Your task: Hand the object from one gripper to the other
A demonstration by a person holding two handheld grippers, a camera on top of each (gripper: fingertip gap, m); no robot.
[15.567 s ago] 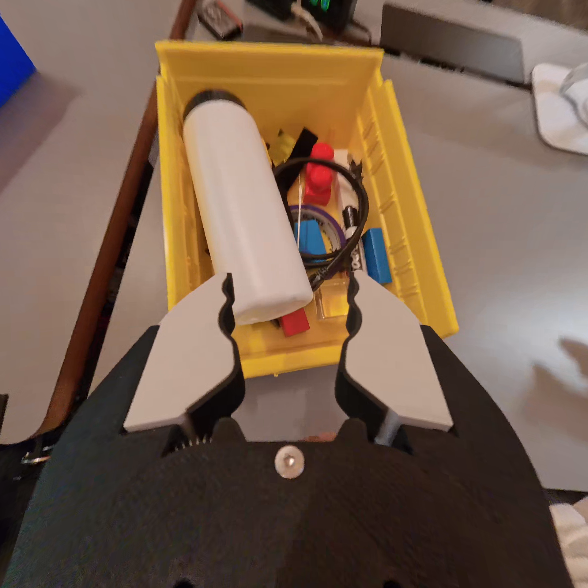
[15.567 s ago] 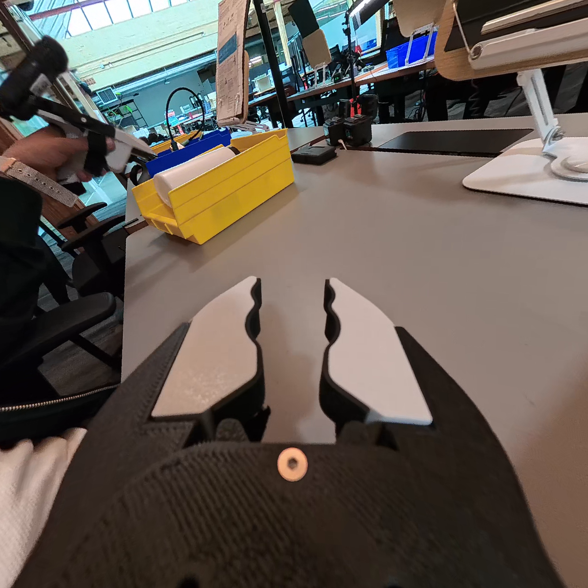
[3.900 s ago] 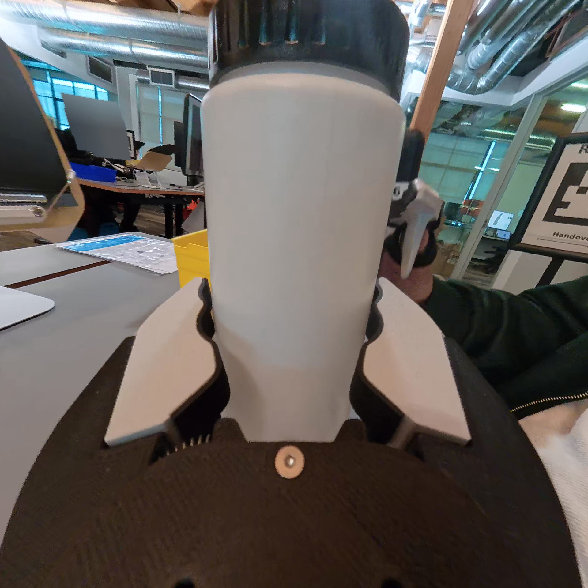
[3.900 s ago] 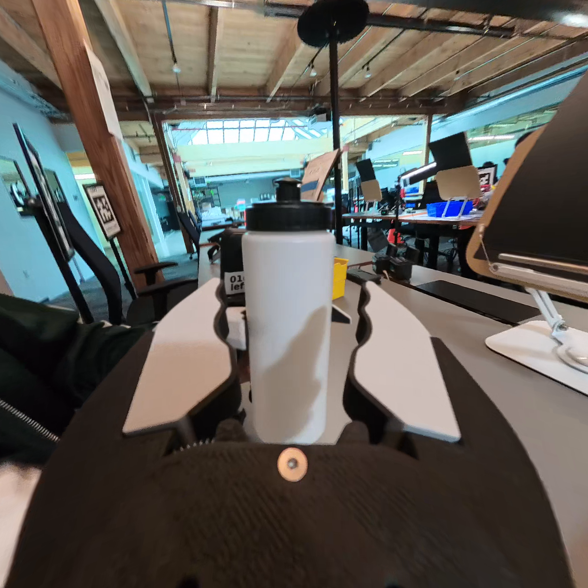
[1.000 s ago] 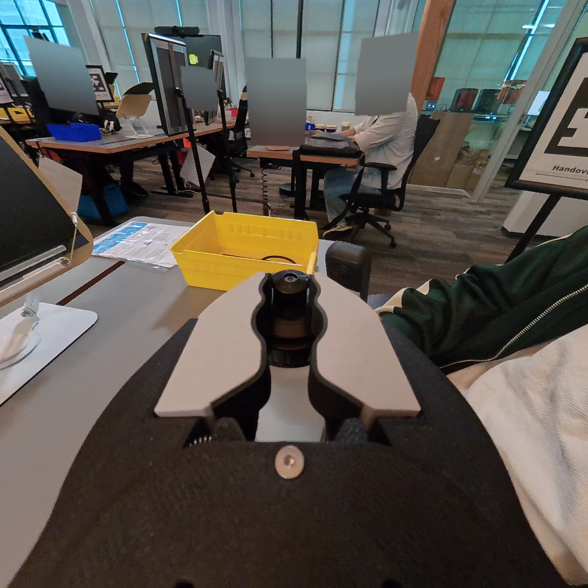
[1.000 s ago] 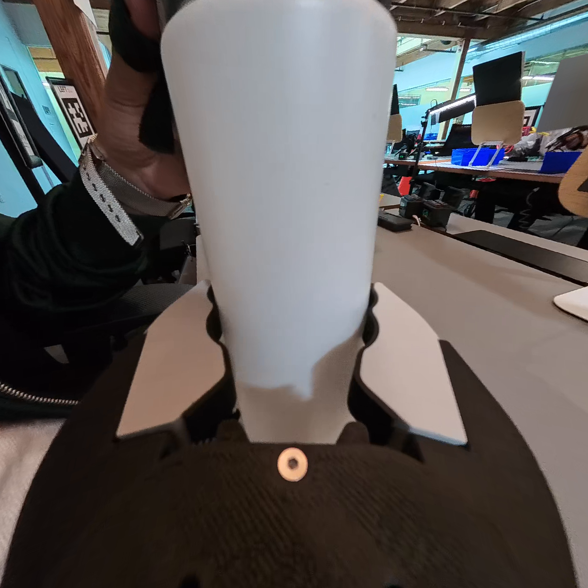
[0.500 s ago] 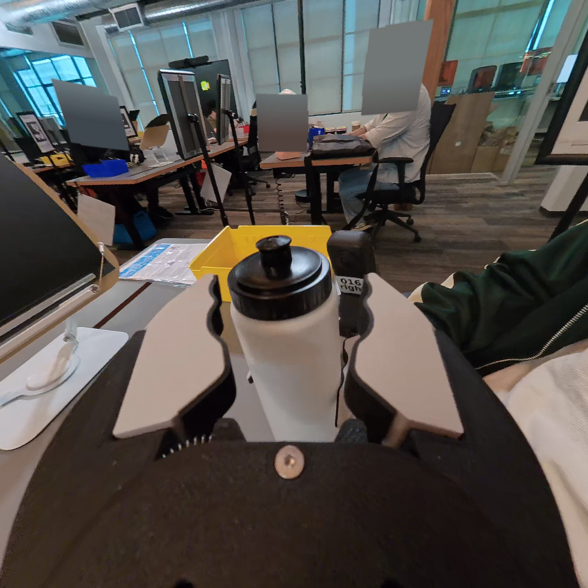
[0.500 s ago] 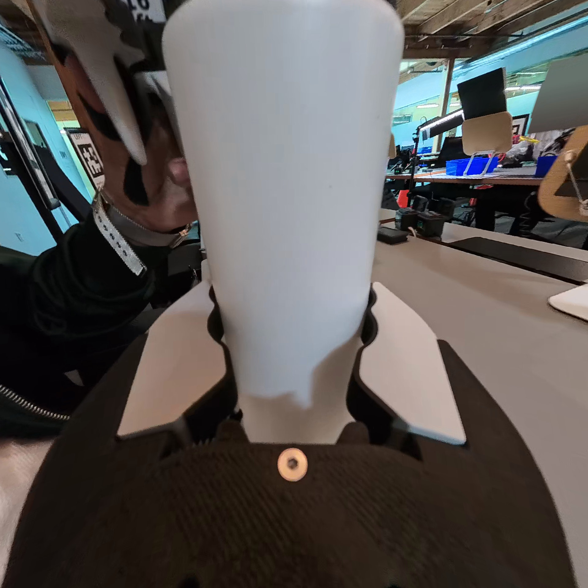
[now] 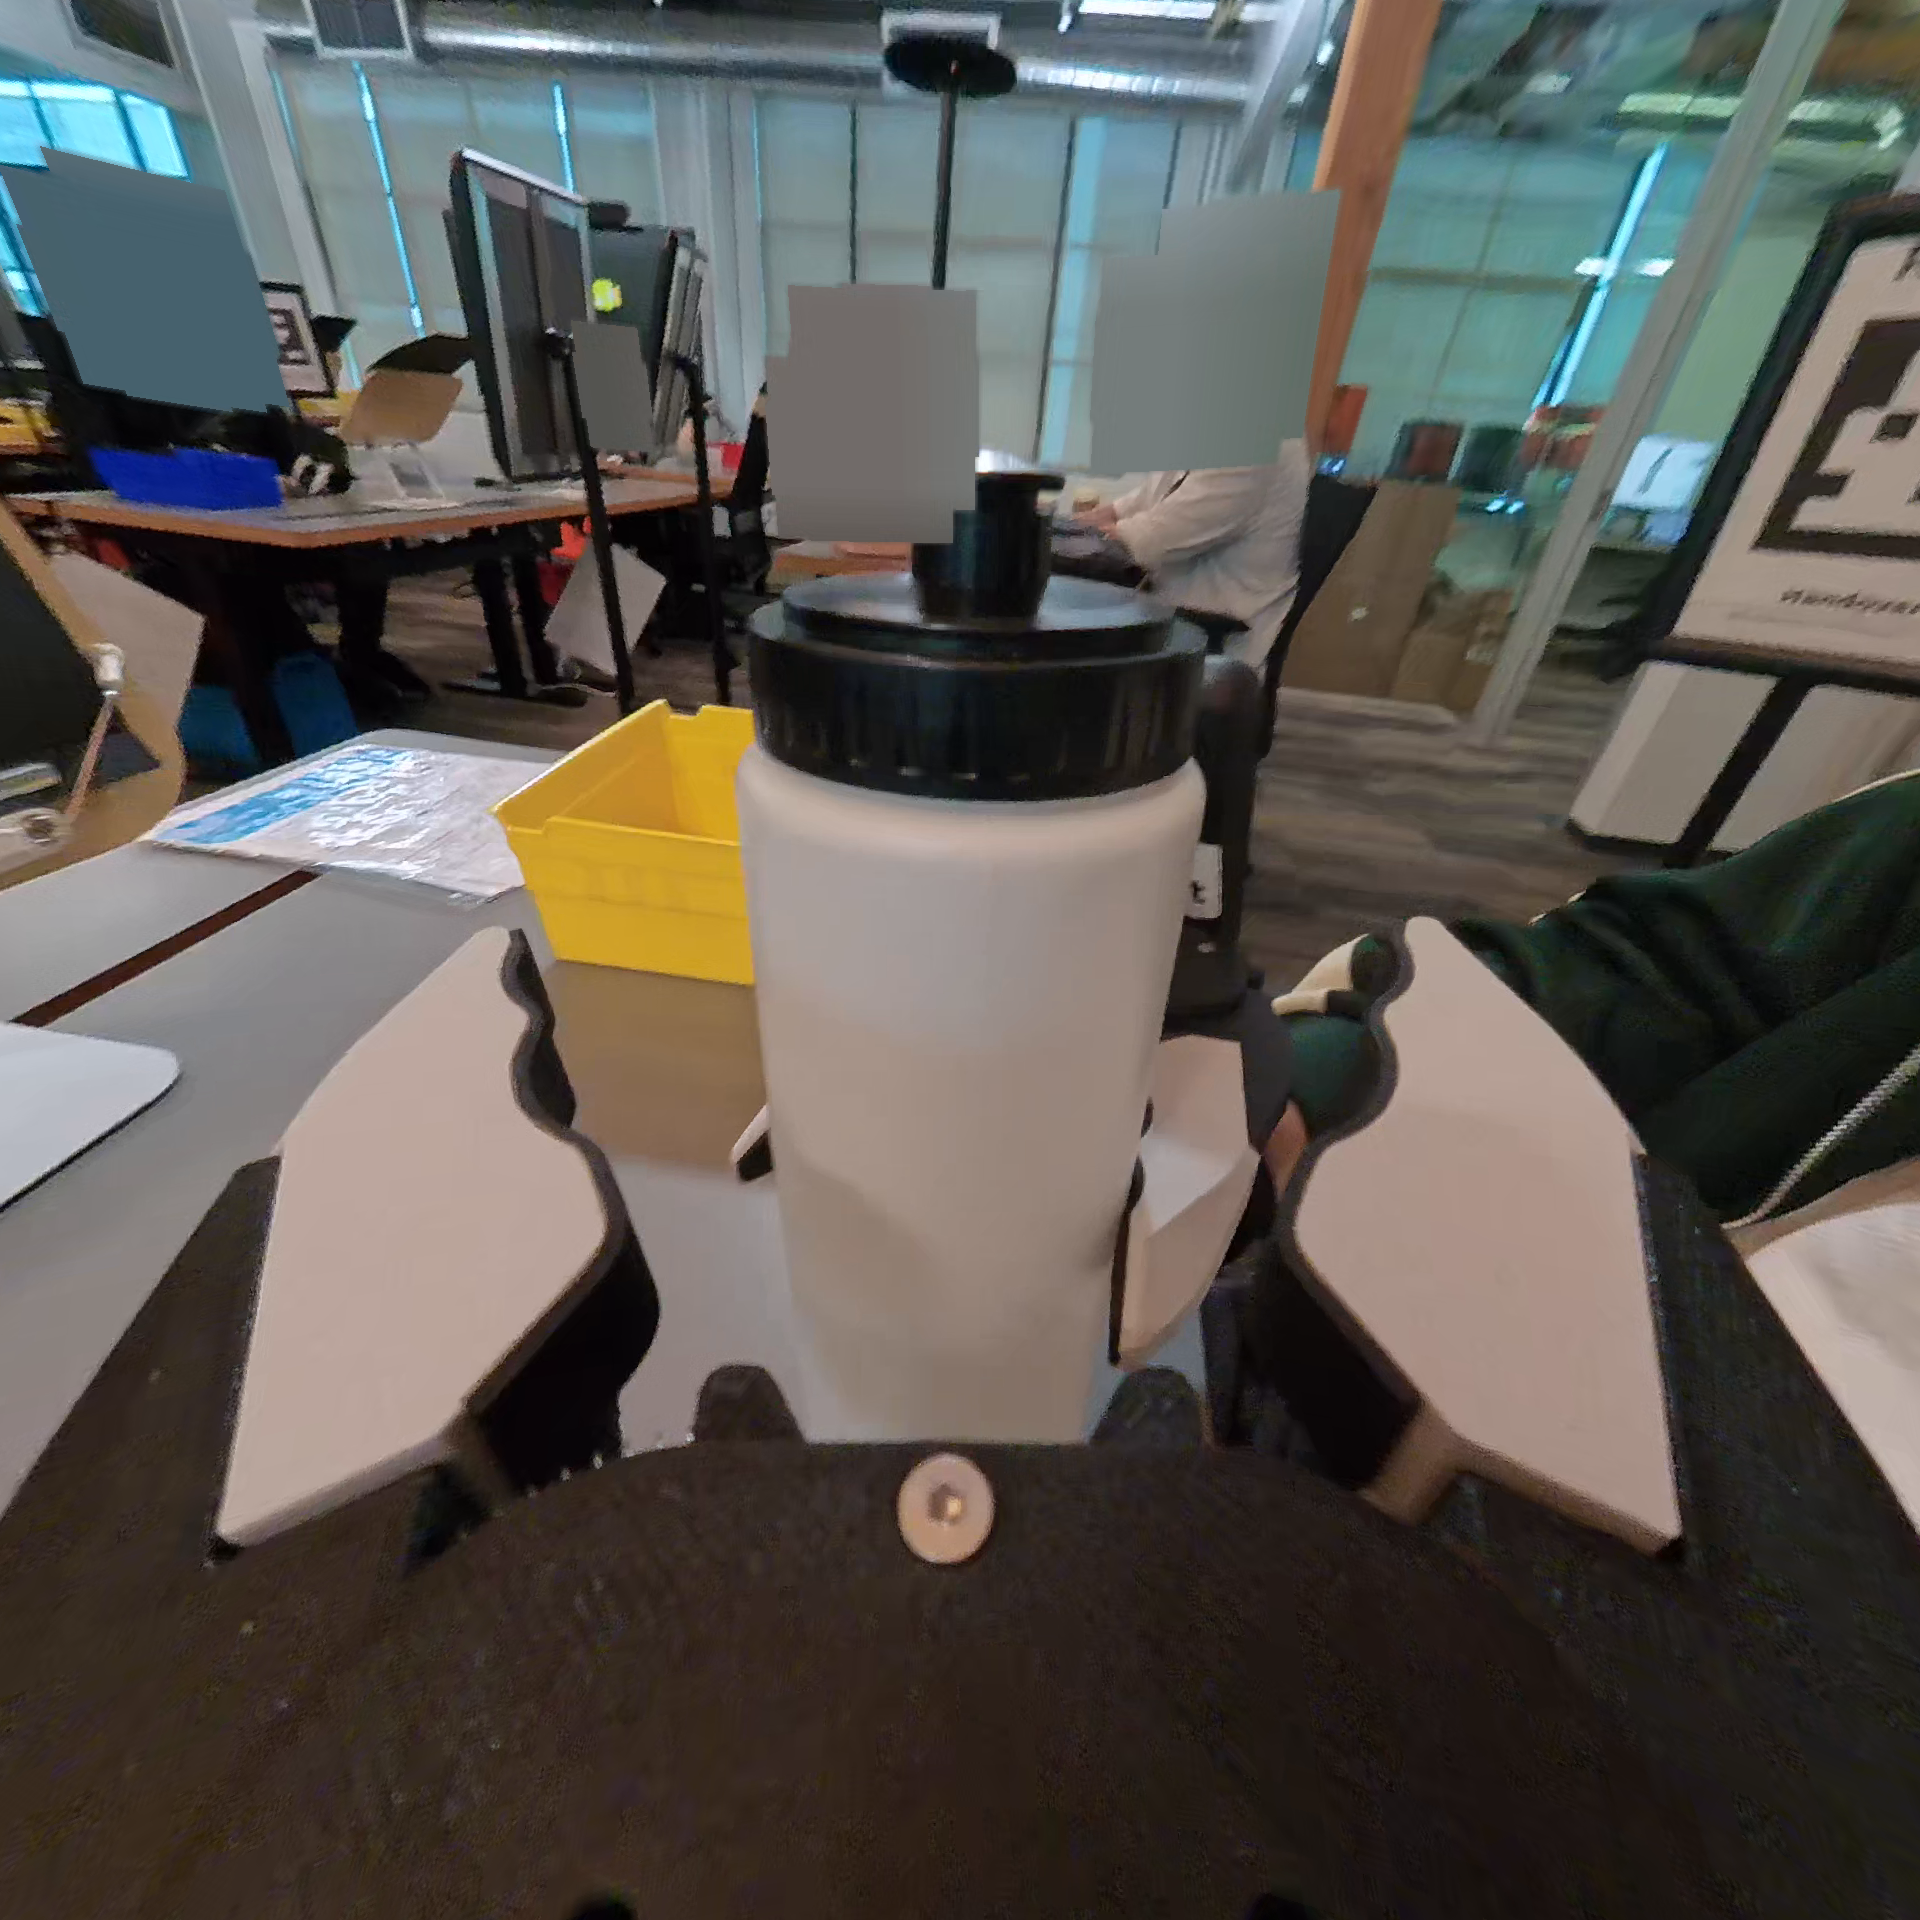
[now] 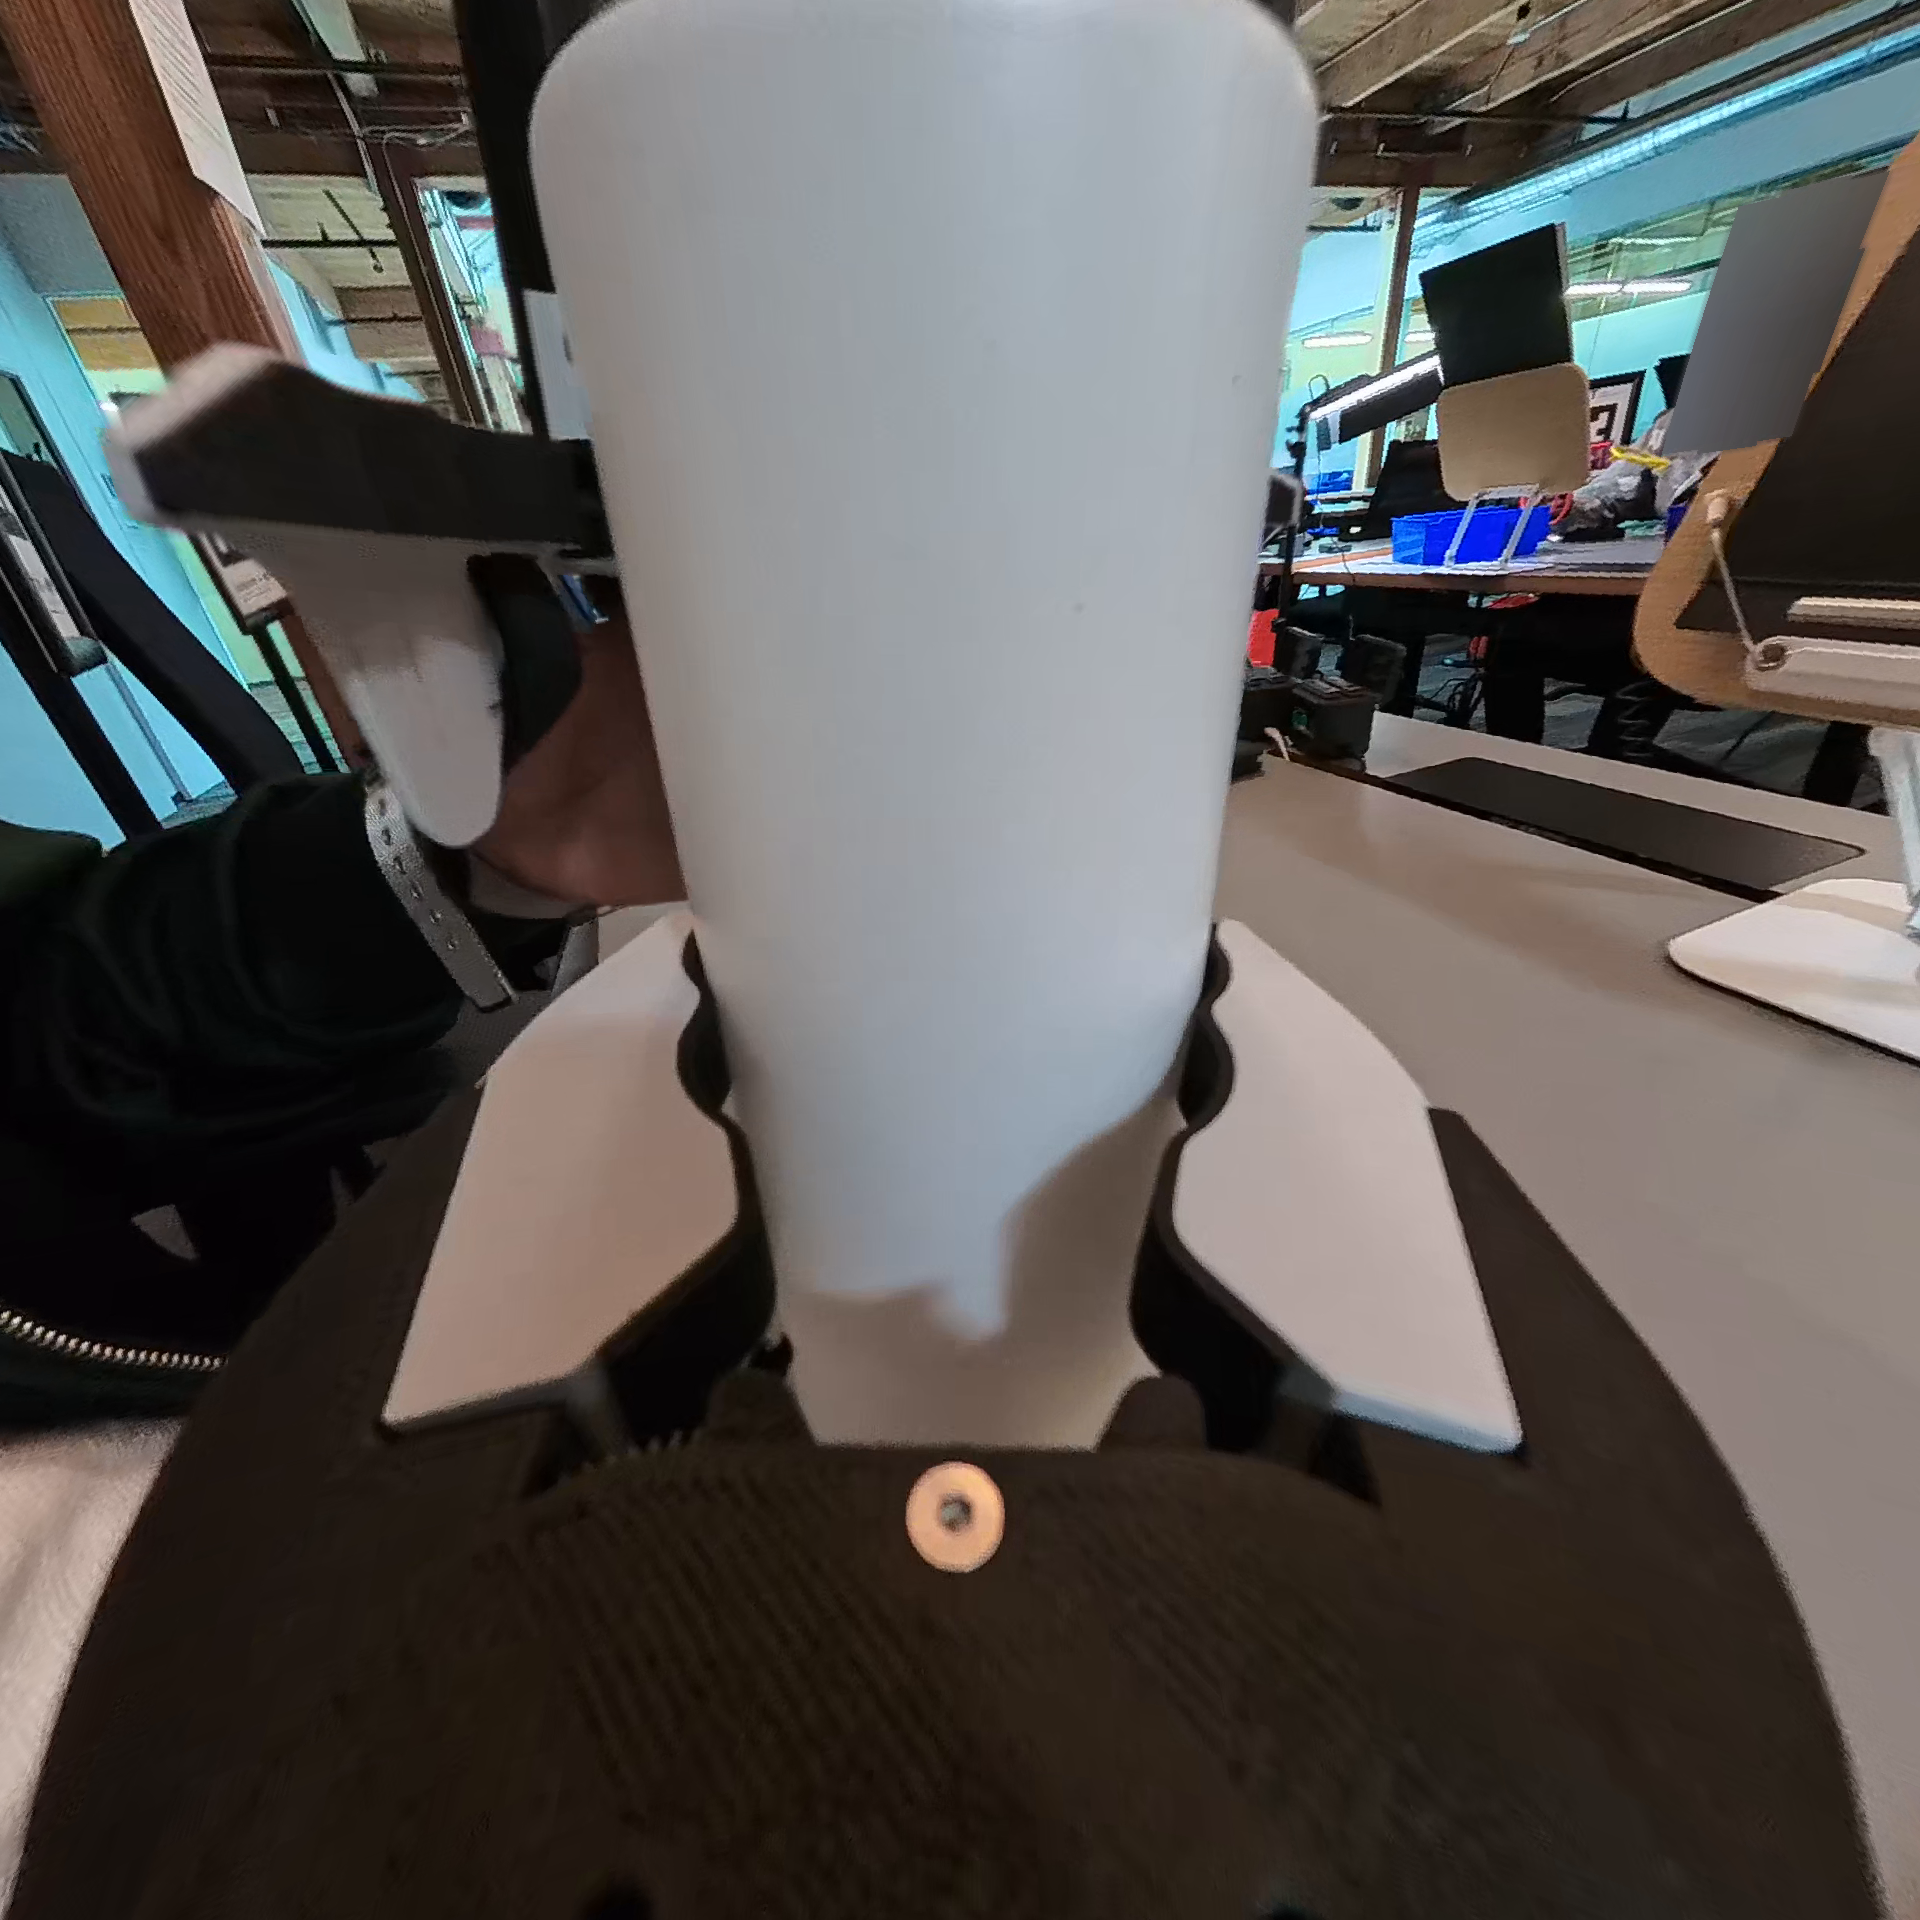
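A white bottle (image 9: 961, 1039) with a black cap stands upright in the air. My right gripper (image 10: 954, 940) is shut on its lower body (image 10: 935, 623). One of its fingers (image 9: 1184, 1195) shows beside the bottle's base in the left wrist view. My left gripper (image 9: 956, 945) is wide open. Its fingers stand on either side of the bottle with clear gaps and do not touch it. One of its fingers (image 10: 312, 468) shows behind the bottle in the right wrist view, with the hand that holds it.
A yellow bin (image 9: 623, 873) sits on the grey table (image 9: 260, 997) behind the bottle, with papers (image 9: 343, 800) to its left. A white monitor stand base (image 10: 1818, 956) is at the right. A green sleeve (image 9: 1714, 987) is close on the right. My right fingertips sit around 7 cm from my left ones.
My left gripper was shut around the bottle's cap a second ago. It has opened wide and drawn back and down to mid-bottle level. My right gripper stays shut on the bottle.
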